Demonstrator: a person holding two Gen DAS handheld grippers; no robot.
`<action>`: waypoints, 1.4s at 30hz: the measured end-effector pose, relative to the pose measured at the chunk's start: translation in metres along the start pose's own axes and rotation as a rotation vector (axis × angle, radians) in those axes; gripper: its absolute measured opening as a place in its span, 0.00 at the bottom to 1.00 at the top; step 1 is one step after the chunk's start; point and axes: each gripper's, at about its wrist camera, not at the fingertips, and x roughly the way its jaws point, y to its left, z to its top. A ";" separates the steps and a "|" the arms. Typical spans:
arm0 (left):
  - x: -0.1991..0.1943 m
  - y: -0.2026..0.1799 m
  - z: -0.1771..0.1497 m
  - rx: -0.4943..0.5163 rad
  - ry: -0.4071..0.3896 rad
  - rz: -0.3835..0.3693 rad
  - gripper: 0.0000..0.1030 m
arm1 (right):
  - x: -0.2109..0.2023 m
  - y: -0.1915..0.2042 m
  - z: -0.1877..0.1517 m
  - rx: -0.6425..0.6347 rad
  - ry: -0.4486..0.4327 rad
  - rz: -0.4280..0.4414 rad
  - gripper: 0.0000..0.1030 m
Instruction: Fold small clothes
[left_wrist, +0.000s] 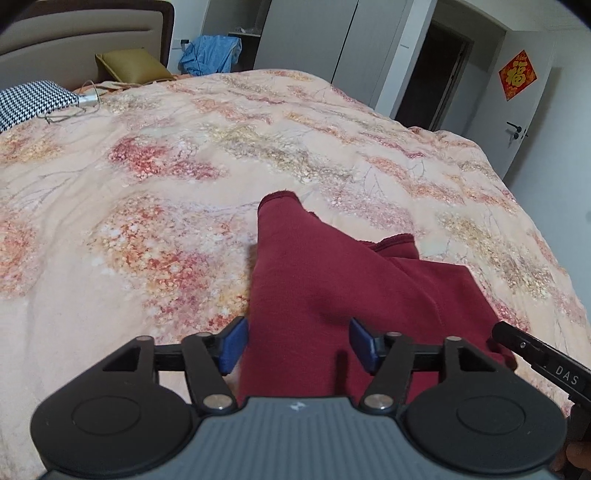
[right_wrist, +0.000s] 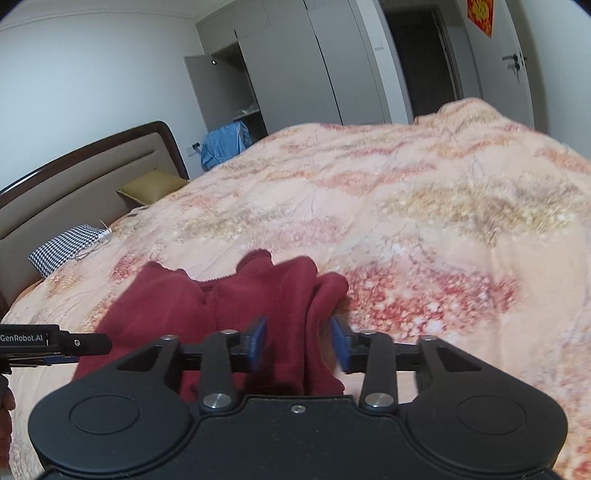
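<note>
Two tools are being held released over a red garment on the bed. Cloth is lying between the left tool and right tool pads, ungripped.

Soft, even indoor light – no hard shadows; fisheye bends edges, right view slightly motion-blurred.

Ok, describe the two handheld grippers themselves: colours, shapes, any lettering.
Both are matte black, with blue pads on the fingertips, silver pivot pins and two round discs on the body. The left gripper has a ribbed grey centre panel and reads "GenRobot.AI" along its side. The right gripper has a plain black centre panel and shows "DAS".
</note>
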 end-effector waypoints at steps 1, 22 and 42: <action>-0.007 -0.002 -0.001 0.003 -0.011 0.001 0.74 | -0.007 0.002 0.000 -0.007 -0.012 0.001 0.55; -0.188 0.003 -0.083 0.124 -0.241 0.035 1.00 | -0.188 0.075 -0.051 -0.089 -0.177 0.051 0.99; -0.240 0.028 -0.182 0.129 -0.219 0.072 1.00 | -0.261 0.094 -0.132 -0.114 -0.090 -0.020 0.99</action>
